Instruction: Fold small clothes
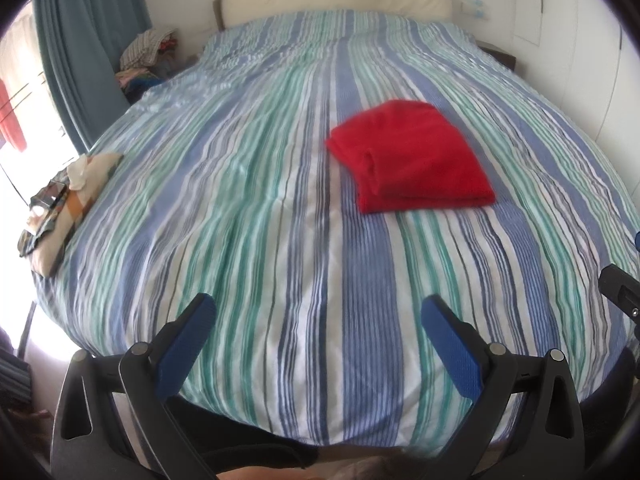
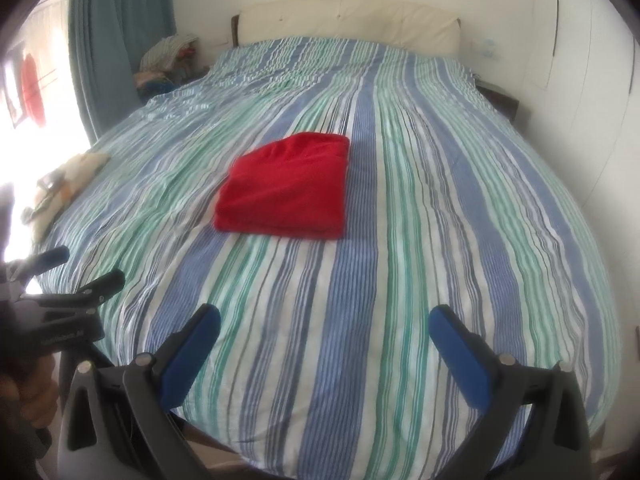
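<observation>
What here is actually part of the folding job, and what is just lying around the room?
Part of the job:
- red garment, folded on the striped bedspread
- left hand-held gripper, open
- right hand-held gripper, open

Just lying about:
- patterned pillow with clutter at the bed's edge
- pile of clothes by the curtain
- headboard

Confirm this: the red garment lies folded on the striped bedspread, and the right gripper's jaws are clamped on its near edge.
Not quite. The red garment does lie folded on the striped bedspread, but the right gripper holds nothing: the right wrist view shows its jaws wide apart, well short of the cloth.
</observation>
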`<state>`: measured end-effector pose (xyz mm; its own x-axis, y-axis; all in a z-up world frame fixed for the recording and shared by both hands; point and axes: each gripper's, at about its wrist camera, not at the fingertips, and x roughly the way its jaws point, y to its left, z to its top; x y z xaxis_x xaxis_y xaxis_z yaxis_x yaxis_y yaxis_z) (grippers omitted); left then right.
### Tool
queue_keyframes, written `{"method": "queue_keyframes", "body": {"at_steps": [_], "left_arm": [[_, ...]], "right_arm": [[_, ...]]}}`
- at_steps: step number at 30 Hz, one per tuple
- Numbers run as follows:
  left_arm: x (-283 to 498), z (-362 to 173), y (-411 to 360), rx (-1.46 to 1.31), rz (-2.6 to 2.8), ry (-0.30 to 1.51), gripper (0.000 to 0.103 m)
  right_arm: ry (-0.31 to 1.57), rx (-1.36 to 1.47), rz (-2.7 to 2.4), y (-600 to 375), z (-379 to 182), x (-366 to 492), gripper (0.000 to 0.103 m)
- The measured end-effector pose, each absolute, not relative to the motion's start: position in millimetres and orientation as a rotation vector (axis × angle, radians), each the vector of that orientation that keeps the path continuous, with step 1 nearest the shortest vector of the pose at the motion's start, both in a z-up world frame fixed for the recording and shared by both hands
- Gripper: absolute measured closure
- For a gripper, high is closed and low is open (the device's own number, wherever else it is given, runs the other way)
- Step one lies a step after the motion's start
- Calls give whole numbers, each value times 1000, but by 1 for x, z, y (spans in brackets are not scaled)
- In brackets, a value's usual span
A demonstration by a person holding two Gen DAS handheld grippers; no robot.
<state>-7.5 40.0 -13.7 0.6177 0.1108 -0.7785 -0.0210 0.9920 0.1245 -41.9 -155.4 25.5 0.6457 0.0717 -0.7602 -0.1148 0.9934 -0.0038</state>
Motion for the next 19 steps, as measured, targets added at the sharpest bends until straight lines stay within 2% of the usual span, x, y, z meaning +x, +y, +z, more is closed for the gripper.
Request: {"method": "queue_keyframes", "body": {"at_steps": [19], "left_arm": [[-8,-8,41,120,93,875,1]], "right_arm": [[891,-77,124,-144,17,-35,1]]}}
